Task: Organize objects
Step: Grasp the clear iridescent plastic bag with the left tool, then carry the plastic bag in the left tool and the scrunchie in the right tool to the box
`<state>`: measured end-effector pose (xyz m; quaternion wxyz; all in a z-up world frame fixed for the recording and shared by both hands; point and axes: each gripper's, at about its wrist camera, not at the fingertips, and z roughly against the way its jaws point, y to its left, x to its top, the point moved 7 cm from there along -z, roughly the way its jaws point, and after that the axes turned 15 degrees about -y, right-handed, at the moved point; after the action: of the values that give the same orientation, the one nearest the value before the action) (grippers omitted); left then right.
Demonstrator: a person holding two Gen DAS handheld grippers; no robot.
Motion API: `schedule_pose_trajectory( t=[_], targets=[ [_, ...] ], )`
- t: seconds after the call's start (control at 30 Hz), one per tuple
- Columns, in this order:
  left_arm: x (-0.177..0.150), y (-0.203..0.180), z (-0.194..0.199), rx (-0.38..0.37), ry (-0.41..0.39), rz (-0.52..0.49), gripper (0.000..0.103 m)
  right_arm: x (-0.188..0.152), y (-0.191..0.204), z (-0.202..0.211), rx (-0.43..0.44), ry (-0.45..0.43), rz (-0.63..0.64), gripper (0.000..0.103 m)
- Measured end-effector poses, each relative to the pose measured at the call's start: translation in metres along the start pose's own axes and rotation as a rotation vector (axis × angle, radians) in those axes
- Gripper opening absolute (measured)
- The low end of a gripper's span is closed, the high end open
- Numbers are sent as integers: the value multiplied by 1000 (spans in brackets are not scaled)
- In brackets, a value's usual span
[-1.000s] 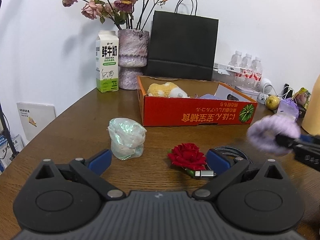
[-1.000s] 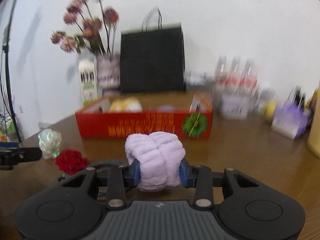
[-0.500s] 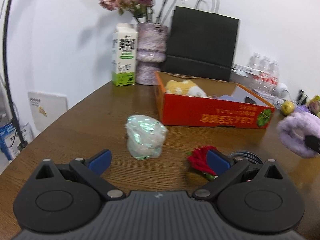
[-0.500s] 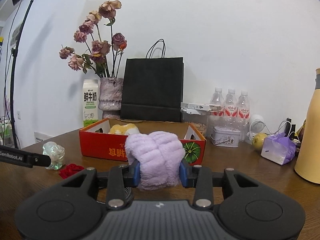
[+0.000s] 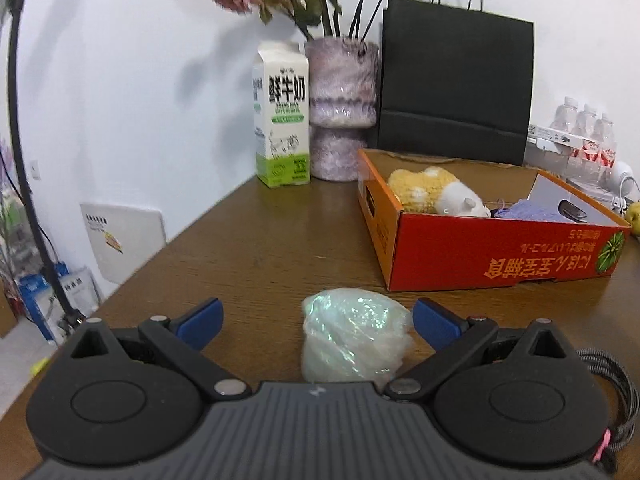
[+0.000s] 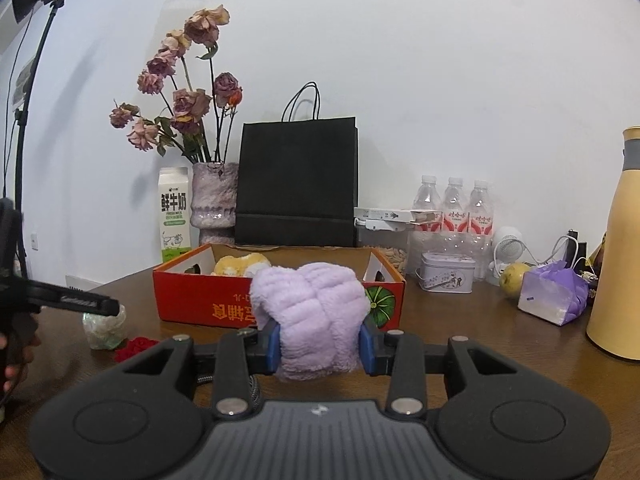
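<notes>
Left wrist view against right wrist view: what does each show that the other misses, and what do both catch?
Only the left wrist view: the open left gripper around the iridescent crinkled plastic bundle, and a white panel leaning on the wall.

Only the right wrist view: the right gripper shut on a fluffy lilac cloth, a red fabric rose, a tall yellow flask.

Both: the red cardboard box, white milk carton, black paper bag, vase of dried roses.

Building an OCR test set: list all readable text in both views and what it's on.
"鲜牛奶": milk carton.
"FRESH MILK": milk carton, small line under that.
Upside-down yellow print on the red box: not legible.
Water bottles, tin, wall panel: labels too small or blurred.
</notes>
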<state>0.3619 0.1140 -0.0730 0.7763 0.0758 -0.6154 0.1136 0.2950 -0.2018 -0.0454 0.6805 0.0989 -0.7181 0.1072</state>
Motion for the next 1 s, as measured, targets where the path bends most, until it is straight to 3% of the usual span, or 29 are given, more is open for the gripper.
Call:
schedule_pose_trajectory(
  t=[0.07, 0.1, 0.13, 0.17, 0.2, 0.3, 0.43, 0.53, 0.7, 1.0],
  targets=[
    [-2, 0, -5, -23, 28, 21, 98, -1, 0, -1, -3, 6, 2, 36],
    [-4, 1, -6, -37, 43, 32, 82, -2, 1, -2, -4, 9, 4, 36],
    [-6, 0, -5, -56, 59, 45, 59, -3, 1, -2, -5, 12, 5, 36],
    [-8, -1, -5, -78, 78, 59, 48, -3, 1, -3, -5, 13, 6, 36],
    [-9, -1, -3, -95, 87, 71, 44, -3, 1, -3, -6, 14, 6, 36],
    [-2, -4, 14, -137, 36, 96, 42, -2, 1, -2, -7, 10, 6, 36],
    [13, -16, 51, -152, -91, 34, 42, -2, 0, -1, -5, 5, 3, 36],
    [18, -32, 75, -198, -142, 16, 42, -2, 0, -1, -5, 5, 3, 36],
    [12, -62, 104, -261, -155, -15, 42, -1, 0, -1, -4, -2, 4, 36],
    [3, -80, 114, -246, -136, -14, 42, 1, 2, 1, 0, -14, 8, 36]
  ],
)
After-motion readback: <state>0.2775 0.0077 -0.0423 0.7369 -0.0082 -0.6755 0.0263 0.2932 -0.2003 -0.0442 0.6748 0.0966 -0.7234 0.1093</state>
